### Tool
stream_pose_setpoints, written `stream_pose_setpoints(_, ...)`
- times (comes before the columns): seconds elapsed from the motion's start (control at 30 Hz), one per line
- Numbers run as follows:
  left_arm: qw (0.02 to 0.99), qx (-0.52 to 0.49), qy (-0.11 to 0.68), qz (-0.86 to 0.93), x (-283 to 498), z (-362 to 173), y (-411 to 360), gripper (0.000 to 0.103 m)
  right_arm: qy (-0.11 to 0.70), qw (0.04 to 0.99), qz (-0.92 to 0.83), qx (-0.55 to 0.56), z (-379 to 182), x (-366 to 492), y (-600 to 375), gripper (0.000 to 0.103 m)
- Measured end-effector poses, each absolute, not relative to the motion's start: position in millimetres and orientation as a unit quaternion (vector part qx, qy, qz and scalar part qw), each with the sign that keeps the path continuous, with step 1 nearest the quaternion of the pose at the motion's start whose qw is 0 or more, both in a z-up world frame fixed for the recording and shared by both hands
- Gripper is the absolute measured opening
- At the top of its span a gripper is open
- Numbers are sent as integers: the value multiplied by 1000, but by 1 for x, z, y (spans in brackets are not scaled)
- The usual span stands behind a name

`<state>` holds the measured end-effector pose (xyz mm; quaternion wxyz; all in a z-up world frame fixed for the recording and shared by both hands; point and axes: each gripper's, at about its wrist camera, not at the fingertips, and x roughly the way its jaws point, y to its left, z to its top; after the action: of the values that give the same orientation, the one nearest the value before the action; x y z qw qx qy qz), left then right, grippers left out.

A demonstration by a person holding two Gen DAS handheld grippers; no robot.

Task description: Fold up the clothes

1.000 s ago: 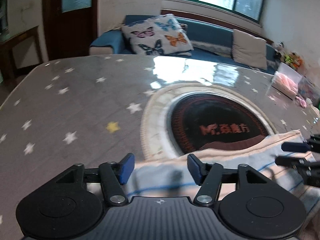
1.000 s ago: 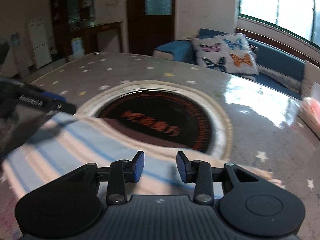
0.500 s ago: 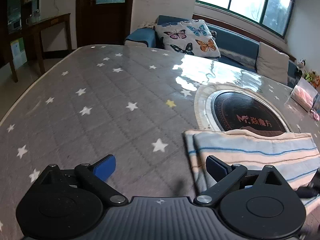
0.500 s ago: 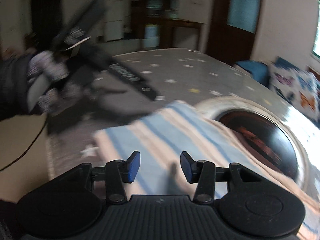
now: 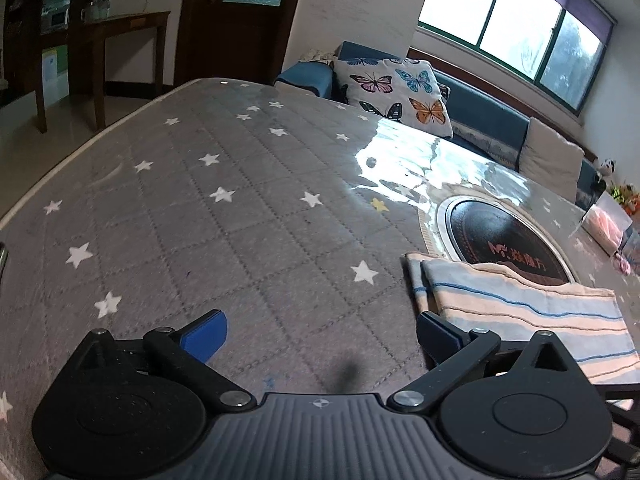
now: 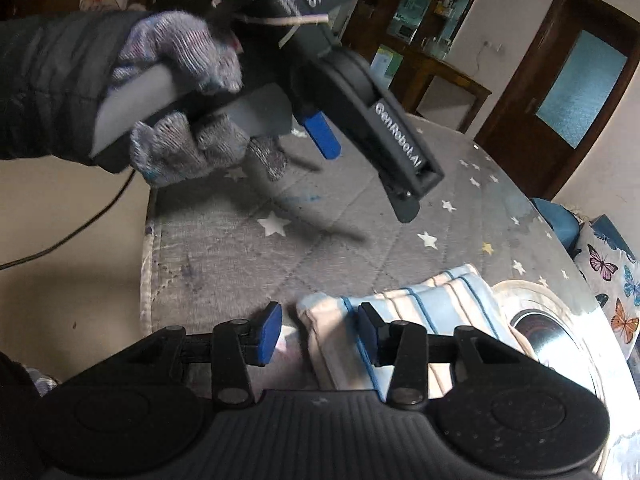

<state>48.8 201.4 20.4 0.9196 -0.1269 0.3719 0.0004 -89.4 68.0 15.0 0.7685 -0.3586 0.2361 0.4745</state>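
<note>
A folded striped cloth point(image 5: 520, 304), peach and pale blue with thin blue lines, lies flat on the grey star-patterned table cover point(image 5: 240, 220), its far edge over the round black cooktop point(image 5: 508, 244). My left gripper point(image 5: 320, 332) is wide open and empty, raised above the table to the left of the cloth. My right gripper point(image 6: 318, 330) is open and empty, with the cloth's near corner point(image 6: 400, 304) between its blue pads. The left gripper also shows in the right wrist view point(image 6: 360, 128), held up by a gloved hand point(image 6: 180, 92).
A blue sofa with a butterfly cushion point(image 5: 396, 92) stands beyond the table's far side. A clear box with pink contents point(image 5: 608, 228) sits at the table's right edge. The table's near left edge point(image 6: 148, 264) drops to the floor. A wooden desk point(image 5: 100, 40) stands at far left.
The left gripper has lifted up and away to the left of the cloth and stays wide open. The right gripper has swung left to the cloth's left end and opened wider.
</note>
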Motion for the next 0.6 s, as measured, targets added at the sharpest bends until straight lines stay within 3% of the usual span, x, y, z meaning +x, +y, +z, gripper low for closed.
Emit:
stream_pose_setpoints(0.1, 916, -148, 372, -6, 45, 20, 207, 103, 239, 770, 467, -363, 11, -87, 76, 25)
stream_pose_setpoints(0.23, 914, -161, 373, -22, 42, 21, 206, 103, 244, 775, 458, -360, 13, -86, 77, 20)
stream_pose_setpoints(0.47, 901, -190, 386, -51, 46, 20, 194, 103, 250, 773, 456, -364, 14, -89, 77, 23)
stream_pose_setpoints(0.6, 889, -215, 399, -65, 49, 17, 187, 103, 256, 779, 454, -349, 13, -87, 74, 11)
